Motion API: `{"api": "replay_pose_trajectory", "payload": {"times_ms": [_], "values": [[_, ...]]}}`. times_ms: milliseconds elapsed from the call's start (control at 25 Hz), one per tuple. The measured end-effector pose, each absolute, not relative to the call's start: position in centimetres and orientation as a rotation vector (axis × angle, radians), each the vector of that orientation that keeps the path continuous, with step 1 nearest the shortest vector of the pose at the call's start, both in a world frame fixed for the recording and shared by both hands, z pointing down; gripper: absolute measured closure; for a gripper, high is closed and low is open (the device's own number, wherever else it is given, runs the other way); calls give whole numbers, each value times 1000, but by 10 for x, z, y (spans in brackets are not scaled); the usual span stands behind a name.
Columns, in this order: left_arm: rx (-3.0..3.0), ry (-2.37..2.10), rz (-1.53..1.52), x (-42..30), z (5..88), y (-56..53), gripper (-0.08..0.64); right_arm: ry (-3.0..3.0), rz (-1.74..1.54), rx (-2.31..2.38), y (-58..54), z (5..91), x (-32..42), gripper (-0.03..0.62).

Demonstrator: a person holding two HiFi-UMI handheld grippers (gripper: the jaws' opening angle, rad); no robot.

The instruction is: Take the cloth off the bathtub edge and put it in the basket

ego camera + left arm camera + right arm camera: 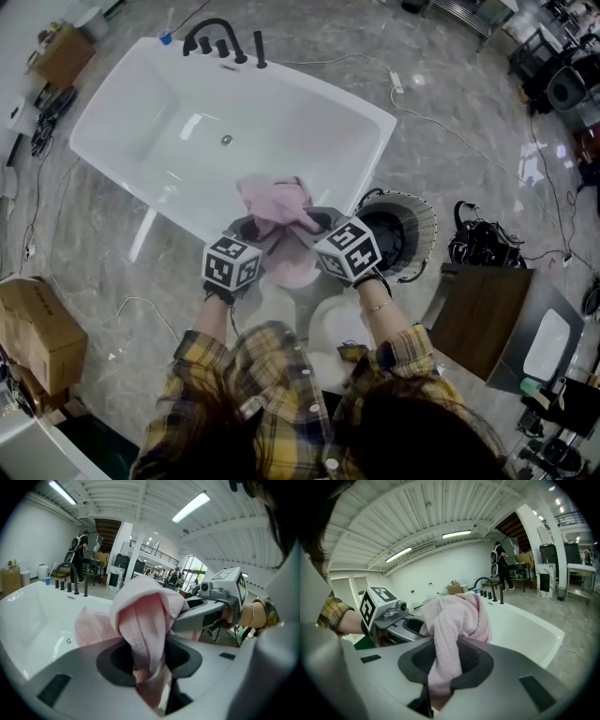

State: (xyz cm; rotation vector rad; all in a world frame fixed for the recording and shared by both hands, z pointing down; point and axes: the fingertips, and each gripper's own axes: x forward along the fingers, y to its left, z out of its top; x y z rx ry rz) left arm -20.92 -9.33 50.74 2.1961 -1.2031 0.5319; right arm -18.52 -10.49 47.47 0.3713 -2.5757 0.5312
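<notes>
A pink cloth (277,208) hangs bunched between both grippers, lifted clear above the near rim of the white bathtub (169,202). My left gripper (255,228) is shut on the cloth's left part, with pink folds (145,620) spilling up out of its jaws. My right gripper (317,225) is shut on the right part, where the cloth (454,620) drapes over the jaws. The two grippers sit close together, side by side. The round slatted basket (420,223) with a dark inside stands on the floor just right of the right gripper.
Black taps (220,39) stand at the tub's far end. A dark wooden cabinet (483,314) is right of the basket, and a black bag (483,242) lies behind it. Cardboard boxes (37,333) sit at the left. Cables run across the marble floor (469,122).
</notes>
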Motion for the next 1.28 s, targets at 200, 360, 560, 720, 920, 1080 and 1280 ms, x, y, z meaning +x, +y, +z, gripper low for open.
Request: {"api": "replay_pose_trajectory", "payload": {"times_ms": [200, 360, 560, 720, 920, 1080, 1280], "values": [[2279, -1163, 513, -147, 478, -113, 399, -2613, 494, 480, -121, 444, -123, 508], [2359, -1133, 516, -92, 451, -130, 399, -2644, 470, 578, -136, 419, -68, 508], [2463, -1092, 506, -18, 419, -151, 399, -2686, 424, 699, -154, 386, 7, 508], [2527, -1052, 480, 41, 396, -165, 399, -2706, 383, 783, -165, 364, 66, 509], [2595, -987, 458, 115, 383, -179, 400, -2694, 352, 880, -177, 350, 139, 508], [2614, -931, 446, 165, 382, -181, 400, -2672, 349, 938, -178, 348, 188, 508], [2620, -865, 448, 198, 385, -179, 400, -2639, 368, 986, -177, 351, 221, 508]]}}
